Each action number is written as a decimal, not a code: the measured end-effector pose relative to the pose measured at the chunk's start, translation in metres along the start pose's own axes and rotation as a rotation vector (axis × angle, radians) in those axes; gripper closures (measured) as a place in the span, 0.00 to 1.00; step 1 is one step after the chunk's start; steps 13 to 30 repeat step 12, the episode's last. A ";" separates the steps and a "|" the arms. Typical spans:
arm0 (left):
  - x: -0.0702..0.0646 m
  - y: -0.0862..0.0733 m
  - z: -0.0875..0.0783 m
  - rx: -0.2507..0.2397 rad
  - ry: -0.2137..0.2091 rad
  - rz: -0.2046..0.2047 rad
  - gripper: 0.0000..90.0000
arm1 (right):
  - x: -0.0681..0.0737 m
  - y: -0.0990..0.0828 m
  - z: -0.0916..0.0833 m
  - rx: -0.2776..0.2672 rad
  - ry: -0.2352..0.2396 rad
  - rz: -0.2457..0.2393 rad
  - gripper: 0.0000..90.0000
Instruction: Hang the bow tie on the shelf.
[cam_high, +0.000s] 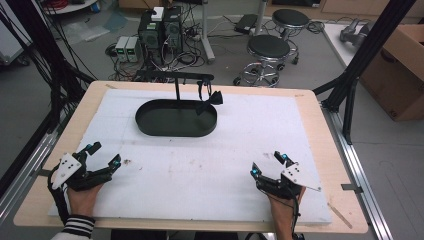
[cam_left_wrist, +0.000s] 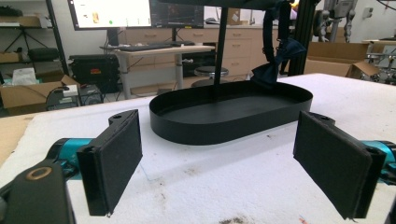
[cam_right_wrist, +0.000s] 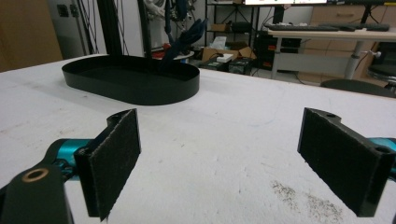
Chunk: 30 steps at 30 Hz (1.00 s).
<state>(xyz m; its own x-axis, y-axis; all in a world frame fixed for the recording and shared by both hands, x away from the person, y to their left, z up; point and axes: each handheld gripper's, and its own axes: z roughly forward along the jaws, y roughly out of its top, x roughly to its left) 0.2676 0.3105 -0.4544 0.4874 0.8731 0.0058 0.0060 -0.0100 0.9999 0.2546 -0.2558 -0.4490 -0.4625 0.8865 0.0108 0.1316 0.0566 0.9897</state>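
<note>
High view: a single dark navy fabric bow tie (cam_high: 214, 100) hangs by its strap from the crossbar of the one black metal stand (cam_high: 176, 85), dangling over the right end of the one black oval metal tray (cam_high: 150, 126) that forms the stand's base, likely so it stays on display and easy to reach. Two grippers rest on the white foam-covered bench (cam_high: 225, 150) well short of that tray, the left gripper (cam_high: 104, 154) and right gripper (cam_high: 268, 163) both spread wide and empty.
</note>
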 end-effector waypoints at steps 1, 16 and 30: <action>0.000 0.000 0.000 0.000 0.000 0.000 0.18 | 0.000 -0.001 0.000 0.005 0.000 0.003 0.13; 0.000 0.000 0.000 0.004 0.001 0.000 0.18 | 0.003 -0.002 0.000 0.009 -0.016 -0.020 0.13; 0.000 0.000 0.000 0.004 0.001 0.000 0.18 | 0.003 -0.002 0.000 0.009 -0.016 -0.020 0.13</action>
